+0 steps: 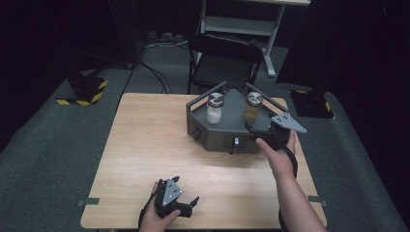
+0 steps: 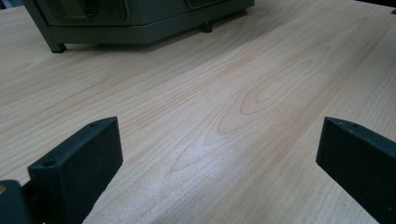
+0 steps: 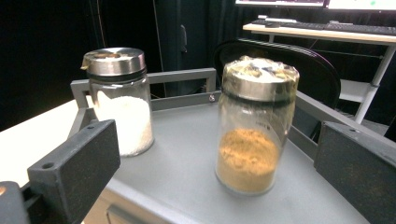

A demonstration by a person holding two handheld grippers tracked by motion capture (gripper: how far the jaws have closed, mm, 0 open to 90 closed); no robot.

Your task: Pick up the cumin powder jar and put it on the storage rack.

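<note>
1. Nearest the high camera, the left tongs [image 1: 186, 203] rest low on the pale wood-grain worktop [image 1: 145, 140] at its front edge, jaws spread wide and holding nothing; the left gripper view looks out between them over bare wood.
2. Left on the grey angular metal stand [image 1: 227, 128], the glass jar of white powder with a steel lid [image 3: 119, 100] stands upright, well apart from its neighbour.
3. Right of it, the glass jar of tan powder with a steel lid [image 3: 254, 126] stands upright near the stand's right rail; it appears to be the target.
4. Far right, the right tongs [image 3: 215, 172] sit at the stand's front right corner, jaws fully apart and empty, the tan jar framed between them but not yet touched.
5. Judged from this, a good grip means advancing level until both pads flank the glass body below the lid, then closing evenly so the jar does not tip.
6. Room is tight on the right, where the raised rail [image 3: 317, 114] runs close beside the jar; the gap toward the white jar is wider.
7. Open worktop left of and in front of the stand offers free space for setting down.
</note>
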